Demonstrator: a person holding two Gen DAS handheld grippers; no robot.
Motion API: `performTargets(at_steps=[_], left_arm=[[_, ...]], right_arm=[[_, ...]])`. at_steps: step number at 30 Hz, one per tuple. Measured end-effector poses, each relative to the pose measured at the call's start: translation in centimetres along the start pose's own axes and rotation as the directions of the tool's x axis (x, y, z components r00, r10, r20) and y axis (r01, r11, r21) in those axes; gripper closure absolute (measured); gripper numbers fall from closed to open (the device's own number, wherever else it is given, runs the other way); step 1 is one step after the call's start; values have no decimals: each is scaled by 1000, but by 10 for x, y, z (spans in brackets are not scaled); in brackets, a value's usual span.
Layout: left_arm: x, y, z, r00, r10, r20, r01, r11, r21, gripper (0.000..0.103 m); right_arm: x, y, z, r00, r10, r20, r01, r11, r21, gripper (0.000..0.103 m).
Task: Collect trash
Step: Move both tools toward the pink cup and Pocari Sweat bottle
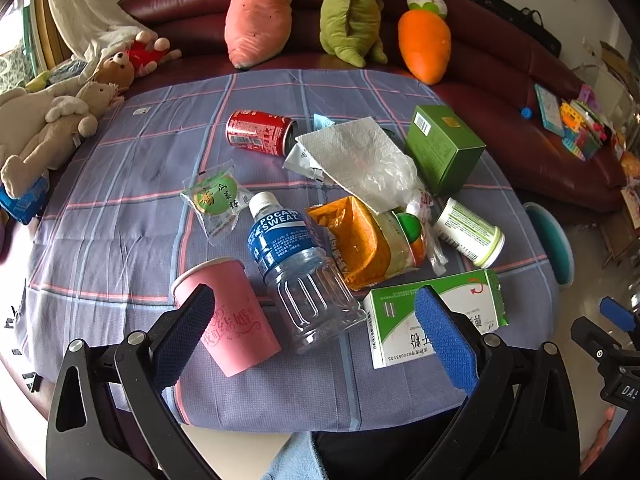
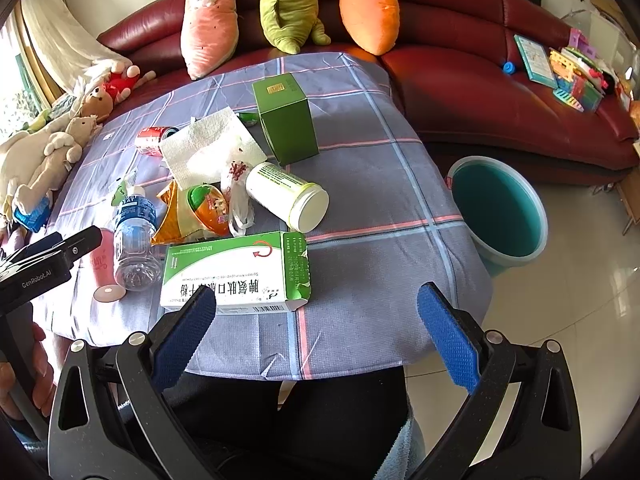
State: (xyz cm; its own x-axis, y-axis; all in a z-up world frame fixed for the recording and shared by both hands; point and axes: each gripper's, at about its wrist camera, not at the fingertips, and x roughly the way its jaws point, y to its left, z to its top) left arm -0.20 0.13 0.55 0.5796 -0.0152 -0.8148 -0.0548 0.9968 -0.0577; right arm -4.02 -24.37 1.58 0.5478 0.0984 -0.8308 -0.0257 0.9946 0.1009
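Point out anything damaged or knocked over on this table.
The green and white box is ripped at its right end flap. The pink paper cup, the bottle, the red can and the white canister all lie on their sides.

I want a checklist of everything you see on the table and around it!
Surface: table under a checked cloth, wrinkled.
Job's things: lying red can, paper napkin, snack packet, plastic bottle, pink paper cup, orange wrapper, white tub, green box, flat white-and-green carton; teal bucket on the floor beside the table.
Clutter: nothing seen besides the trash.
Grippers: left gripper open above cup and bottle; right gripper open near the carton.
Cables: nothing seen.
Surroundings: red sofa with plush toys, building blocks.
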Motion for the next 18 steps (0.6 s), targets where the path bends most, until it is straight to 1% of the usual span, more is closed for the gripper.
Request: performTargets(at_steps=[18], left_arm=[[-1, 1, -2, 1000, -2, -2, 2, 1000, -7, 3]], right_arm=[[1, 2, -2, 1000, 1, 0, -1, 1000, -6, 6]])
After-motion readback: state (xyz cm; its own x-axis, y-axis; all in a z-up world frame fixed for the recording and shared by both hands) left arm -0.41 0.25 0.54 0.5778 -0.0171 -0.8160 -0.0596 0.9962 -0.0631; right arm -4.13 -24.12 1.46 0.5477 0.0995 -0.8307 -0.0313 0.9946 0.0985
